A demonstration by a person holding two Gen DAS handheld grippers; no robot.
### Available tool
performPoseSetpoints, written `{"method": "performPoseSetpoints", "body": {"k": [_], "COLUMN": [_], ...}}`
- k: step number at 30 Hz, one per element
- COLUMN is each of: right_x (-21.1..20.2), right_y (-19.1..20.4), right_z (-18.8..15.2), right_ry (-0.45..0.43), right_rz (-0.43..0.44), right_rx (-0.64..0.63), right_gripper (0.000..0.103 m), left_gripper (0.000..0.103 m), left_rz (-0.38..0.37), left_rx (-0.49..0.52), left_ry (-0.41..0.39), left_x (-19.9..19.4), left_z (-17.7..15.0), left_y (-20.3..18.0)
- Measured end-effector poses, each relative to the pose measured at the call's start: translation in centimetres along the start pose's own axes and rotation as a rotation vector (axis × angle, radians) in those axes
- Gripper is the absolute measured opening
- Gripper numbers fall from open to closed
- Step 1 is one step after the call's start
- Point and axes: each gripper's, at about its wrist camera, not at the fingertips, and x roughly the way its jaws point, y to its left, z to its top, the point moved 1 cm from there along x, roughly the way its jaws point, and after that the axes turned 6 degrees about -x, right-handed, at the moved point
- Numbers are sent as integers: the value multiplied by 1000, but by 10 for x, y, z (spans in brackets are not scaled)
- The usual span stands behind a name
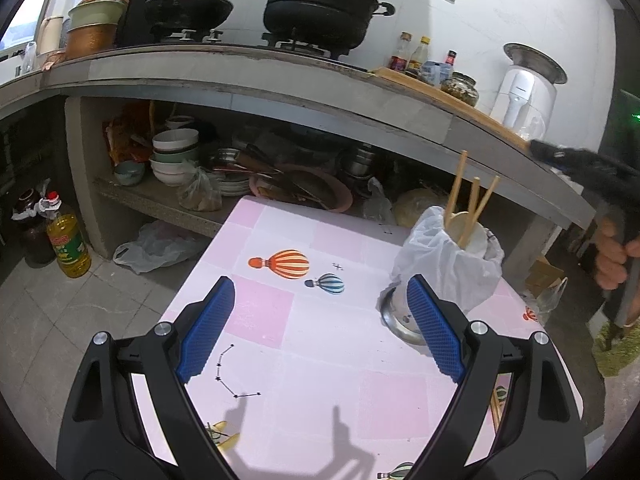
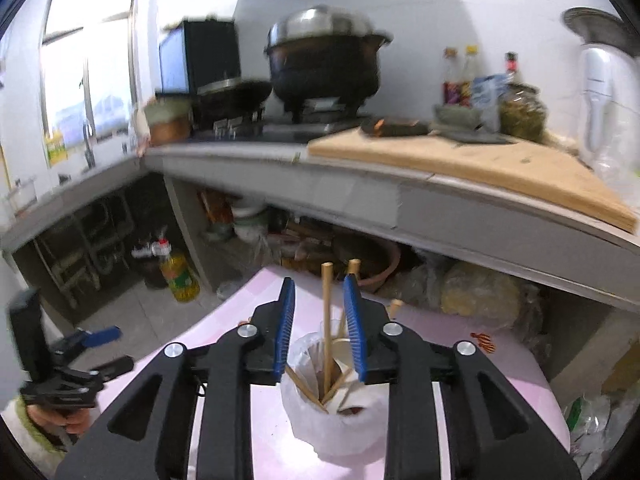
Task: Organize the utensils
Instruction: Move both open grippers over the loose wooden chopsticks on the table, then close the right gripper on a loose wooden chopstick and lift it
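Observation:
A utensil holder (image 1: 448, 264) lined with a white plastic bag stands on the pink balloon-print table (image 1: 320, 360), on its right side. Several wooden chopsticks (image 1: 456, 188) stick up out of it. My left gripper (image 1: 320, 284) is open above the table, left of the holder, with nothing between its blue pads. My right gripper (image 2: 319, 284) hangs over the holder (image 2: 332, 428) with its jaws apart. One upright chopstick (image 2: 327, 320) stands in the gap between them, and neither pad presses on it. The left gripper (image 2: 110, 350) also shows at the far left of the right wrist view.
A concrete counter (image 1: 280, 80) with a stove, a black pot (image 1: 320, 4) and a wok runs behind the table. Below it is a shelf with stacked bowls (image 1: 174, 156) and plates. An oil bottle (image 1: 68, 240) and plastic bags sit on the floor. A cutting board (image 2: 480, 164) lies on the counter.

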Motion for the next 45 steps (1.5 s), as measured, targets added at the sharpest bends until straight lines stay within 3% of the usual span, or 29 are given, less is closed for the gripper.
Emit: {"method": "performPoseSetpoints", "body": {"k": [6,13,19,24,29,37,45], "right_x": [-77,-109,-97,-67,-28,27,54], "right_y": [-30,-57,-69,-66,-67,-82,-85], "right_z": [-51,-164,-245,-264,-271,-270,-272], "right_ry": [-60,92,224,300,351,411,459], "right_rz": [-36,-141,-154,-154,-120,-110,-100], "right_rx": [138,322,505,490,474,460,441], "right_gripper": [42,43,43,42,34,25,17], "left_gripper": [84,84,84,84,84,84,84], "left_rz": [-46,-109,-148,-177,-181,-164,-152], "left_rx": [24,100,145,186,235,258,244], "left_ry": [31,107,177,254,310,324,325], "left_x": [4,12,24,40,53,56,60], "left_z": [-12,-43,-71,-102,-126,-131,-126], "left_y": [-10,-37,-63,-86,-106,-108,-101]}}
